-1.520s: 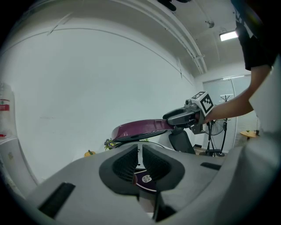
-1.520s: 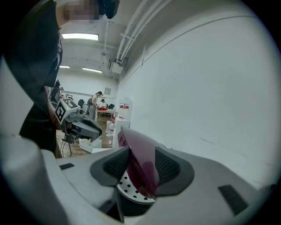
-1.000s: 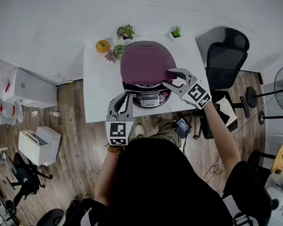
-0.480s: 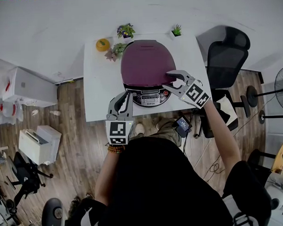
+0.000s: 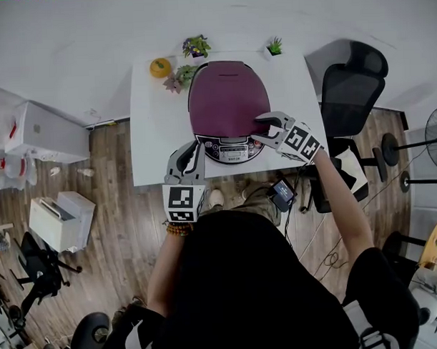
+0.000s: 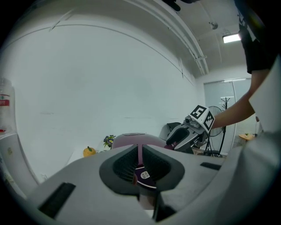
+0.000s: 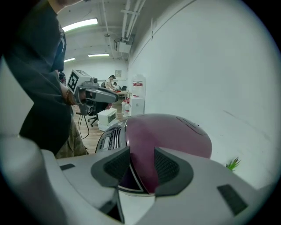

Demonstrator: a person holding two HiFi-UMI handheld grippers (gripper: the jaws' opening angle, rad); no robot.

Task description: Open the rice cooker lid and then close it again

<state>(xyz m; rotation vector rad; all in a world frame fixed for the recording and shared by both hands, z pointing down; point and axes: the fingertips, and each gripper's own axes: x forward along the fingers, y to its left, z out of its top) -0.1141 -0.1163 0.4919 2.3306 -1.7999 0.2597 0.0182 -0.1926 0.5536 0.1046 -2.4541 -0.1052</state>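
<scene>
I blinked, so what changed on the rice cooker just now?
The right tongs came down and the purple lid sank lower with them. Their jaws have just been closing a little, still apart, the lid's edge between them. The left tongs and the cooker stayed put.

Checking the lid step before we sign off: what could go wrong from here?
1. The right gripper, jaws just closing, only straddles the edge of the lid without clamping; it may slip off.
2. The left gripper is shut beside the rice cooker, not bracing it; pushing could slide it on the table.
</scene>
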